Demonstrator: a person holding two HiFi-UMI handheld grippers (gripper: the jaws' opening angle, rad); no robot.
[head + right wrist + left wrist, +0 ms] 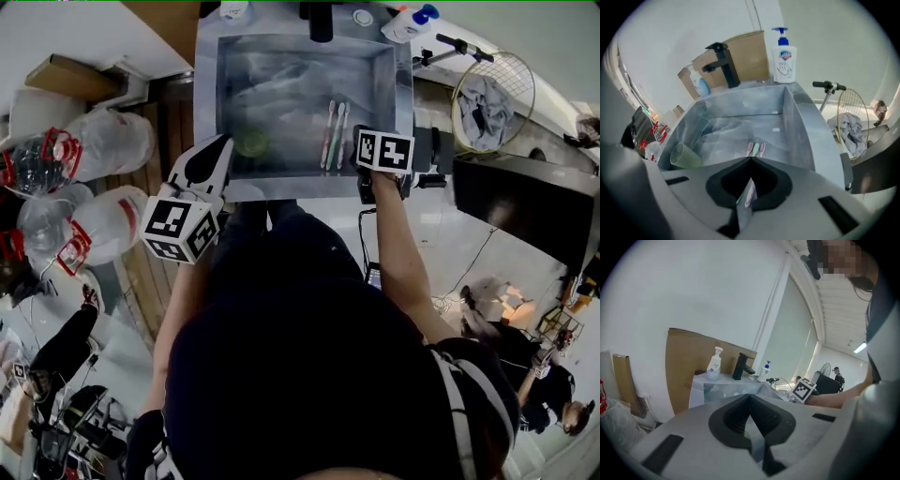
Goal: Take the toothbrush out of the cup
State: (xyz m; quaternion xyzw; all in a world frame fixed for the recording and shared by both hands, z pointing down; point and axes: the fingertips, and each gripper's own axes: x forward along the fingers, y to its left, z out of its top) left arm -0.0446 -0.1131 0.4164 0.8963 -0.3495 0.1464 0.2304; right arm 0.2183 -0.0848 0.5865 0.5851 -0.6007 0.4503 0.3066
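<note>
Three toothbrushes (333, 134) lie side by side on the floor of the steel sink (211, 112). A green cup (251, 142) lies on its side to their left. My right gripper (364, 155) hangs over the sink's front right corner with its jaws shut. In the right gripper view the brush heads (755, 149) show just past the gripper's (750, 160) closed tips, and the handles run underneath it; the cup (684, 156) sits at the left. My left gripper (217, 150) is at the sink's front left, tilted up toward the wall, shut (750, 397) and holding nothing.
A black faucet (723, 63) stands on the sink's back ledge between two soap bottles (784, 58) (714, 364). A wire basket with a cloth (492, 103) is to the right. Bags of plastic bottles (103, 141) are piled on the left.
</note>
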